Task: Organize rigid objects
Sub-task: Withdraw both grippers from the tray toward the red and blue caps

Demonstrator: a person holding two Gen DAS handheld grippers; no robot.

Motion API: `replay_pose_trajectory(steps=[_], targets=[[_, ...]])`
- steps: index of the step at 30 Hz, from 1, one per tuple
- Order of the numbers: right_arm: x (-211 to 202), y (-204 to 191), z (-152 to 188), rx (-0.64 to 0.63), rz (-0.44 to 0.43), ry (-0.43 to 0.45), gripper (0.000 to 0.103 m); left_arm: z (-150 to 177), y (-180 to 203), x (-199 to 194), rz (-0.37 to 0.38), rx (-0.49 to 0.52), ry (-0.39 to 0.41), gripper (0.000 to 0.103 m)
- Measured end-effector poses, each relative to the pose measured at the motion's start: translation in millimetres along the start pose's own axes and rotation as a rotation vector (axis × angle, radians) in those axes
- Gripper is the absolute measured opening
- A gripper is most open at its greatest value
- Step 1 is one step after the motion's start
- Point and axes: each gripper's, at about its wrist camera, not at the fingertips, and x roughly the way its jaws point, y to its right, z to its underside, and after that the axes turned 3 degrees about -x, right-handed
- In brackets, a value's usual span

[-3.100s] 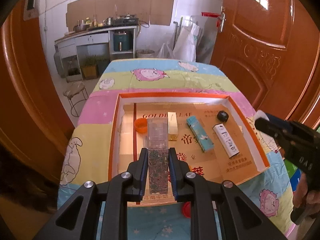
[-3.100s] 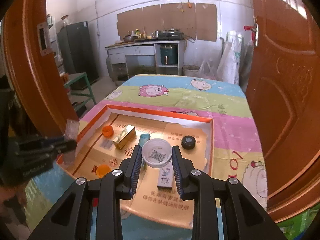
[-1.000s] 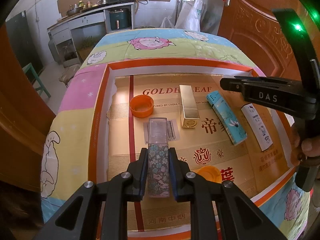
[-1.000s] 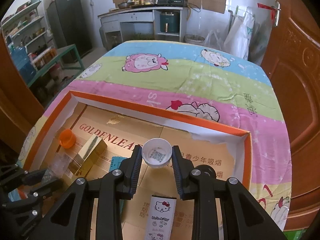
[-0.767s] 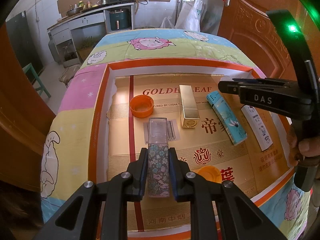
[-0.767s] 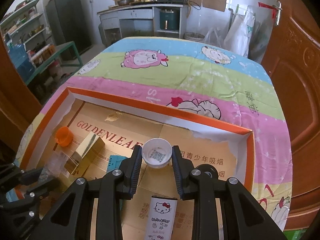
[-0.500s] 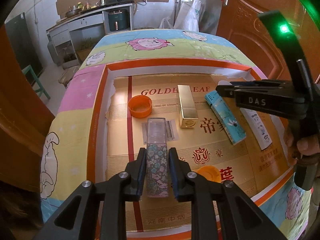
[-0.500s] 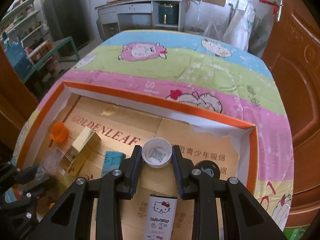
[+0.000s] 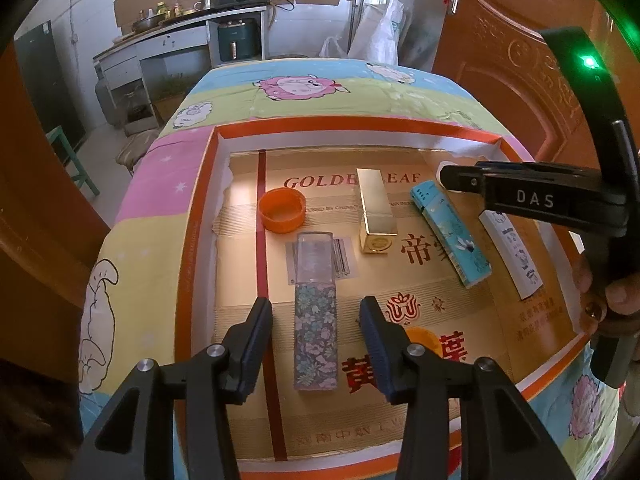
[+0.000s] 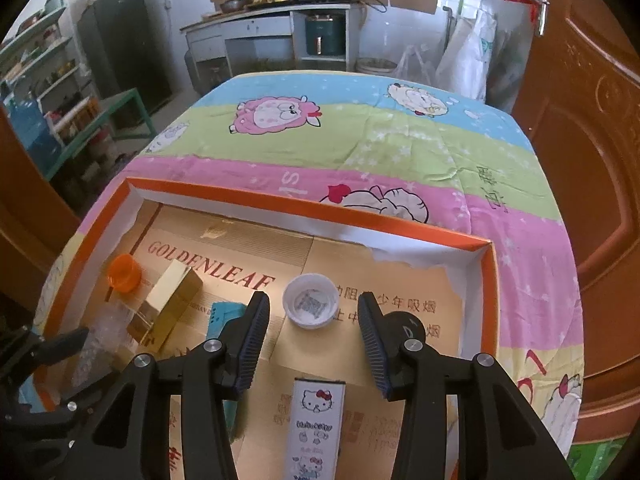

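The floral box [image 9: 315, 322] lay flat on the cardboard floor of the orange-rimmed tray [image 9: 352, 124], near the tray's left wall, its clear end pointing to the tray's far wall. The left gripper [image 9: 316, 326] stood spread wide, one finger on each side of the box and neither touching it. The white cap [image 10: 310, 305] sat mouth-up near the tray's far right corner, and the right gripper [image 10: 310, 330] was likewise wide apart around it, clear of its rim. Elsewhere in the tray lay an orange cap [image 9: 281, 216] by the left wall, a gold box [image 9: 375, 216] mid-tray, a teal box [image 9: 450, 232] right of that, a Hello Kitty box [image 10: 315, 428] nearer the right wall, and a black cap [image 10: 402, 326] just right of the white cap.
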Motion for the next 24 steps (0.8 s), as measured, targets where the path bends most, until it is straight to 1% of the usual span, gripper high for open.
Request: replay_pose_trajectory(steps=[7,17,24], targets=[[-11,1,7,0.023,-0.011,0.014,0.048,3,2,-5,0.006,-0.002,0.012,0.046],[-40,0,19,0.045,-0.03,0.055,0.048,8,4,-26,0.007,-0.006,0.053,0.046],[-65,-10,38,0.046,-0.027,0.087,0.048,16,-1,-41,0.03,-0.028,0.068,0.046]])
